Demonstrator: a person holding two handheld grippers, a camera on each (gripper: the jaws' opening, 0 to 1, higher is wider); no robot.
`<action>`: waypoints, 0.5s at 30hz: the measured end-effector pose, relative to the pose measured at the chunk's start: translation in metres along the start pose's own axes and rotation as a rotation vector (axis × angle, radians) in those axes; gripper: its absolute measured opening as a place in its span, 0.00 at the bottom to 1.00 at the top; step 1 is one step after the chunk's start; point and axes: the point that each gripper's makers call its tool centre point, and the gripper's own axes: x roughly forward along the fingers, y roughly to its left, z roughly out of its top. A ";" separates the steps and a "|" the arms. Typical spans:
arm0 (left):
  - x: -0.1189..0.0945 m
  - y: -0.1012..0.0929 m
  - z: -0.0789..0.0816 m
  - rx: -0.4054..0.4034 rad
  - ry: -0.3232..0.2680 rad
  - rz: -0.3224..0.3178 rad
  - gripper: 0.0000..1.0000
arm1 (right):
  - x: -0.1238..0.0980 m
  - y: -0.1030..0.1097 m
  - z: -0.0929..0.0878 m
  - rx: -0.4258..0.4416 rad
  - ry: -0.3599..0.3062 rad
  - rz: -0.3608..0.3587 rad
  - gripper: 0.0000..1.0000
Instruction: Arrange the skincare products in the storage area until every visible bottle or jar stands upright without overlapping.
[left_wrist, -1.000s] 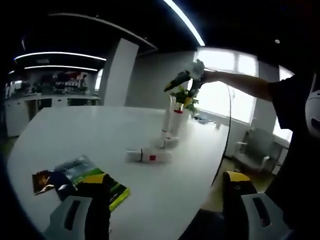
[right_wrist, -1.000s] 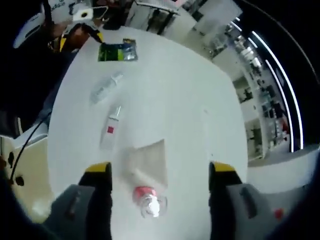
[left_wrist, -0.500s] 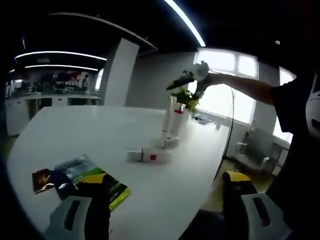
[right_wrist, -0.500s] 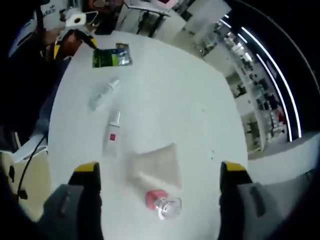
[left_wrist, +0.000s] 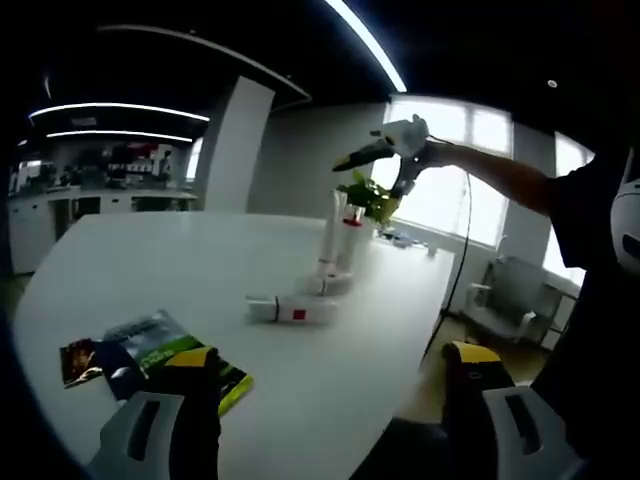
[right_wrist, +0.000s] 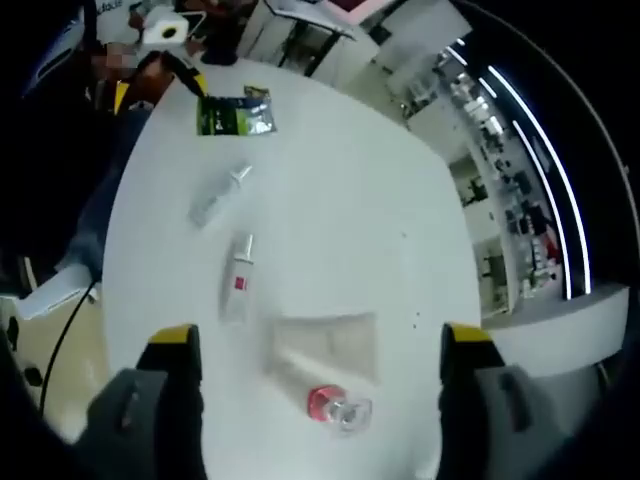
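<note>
Skincare tubes (right_wrist: 237, 288) and (right_wrist: 218, 197) lie flat mid-table, red-collared bottle (right_wrist: 338, 405) upright under wide-open, empty right gripper (right_wrist: 320, 400); left gripper (left_wrist: 330, 440) wide, empty, near booklet (left_wrist: 160, 355); next: stand a tube.

Smooth matt white table (right_wrist: 340, 200); glossy printed magazine (left_wrist: 160, 352); clear glass-like bottle (right_wrist: 340, 407) with red collar.

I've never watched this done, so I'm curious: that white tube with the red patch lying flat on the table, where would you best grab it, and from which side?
Probably across the middle of the white tube, near its red patch, coming straight down from above. It lies flat on the white table with bare surface along both long sides, so the right gripper, whose jaws stand wide apart, could straddle its narrow width.
</note>
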 end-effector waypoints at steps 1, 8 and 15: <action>0.000 0.000 0.000 0.000 -0.001 -0.001 0.96 | 0.000 0.001 0.002 -0.002 -0.003 0.002 1.00; -0.001 -0.001 -0.001 0.001 0.002 0.003 0.96 | 0.002 0.004 0.015 -0.035 -0.013 0.006 1.00; -0.005 0.001 -0.001 -0.005 -0.004 0.014 0.96 | 0.007 0.007 0.023 -0.054 -0.013 0.017 1.00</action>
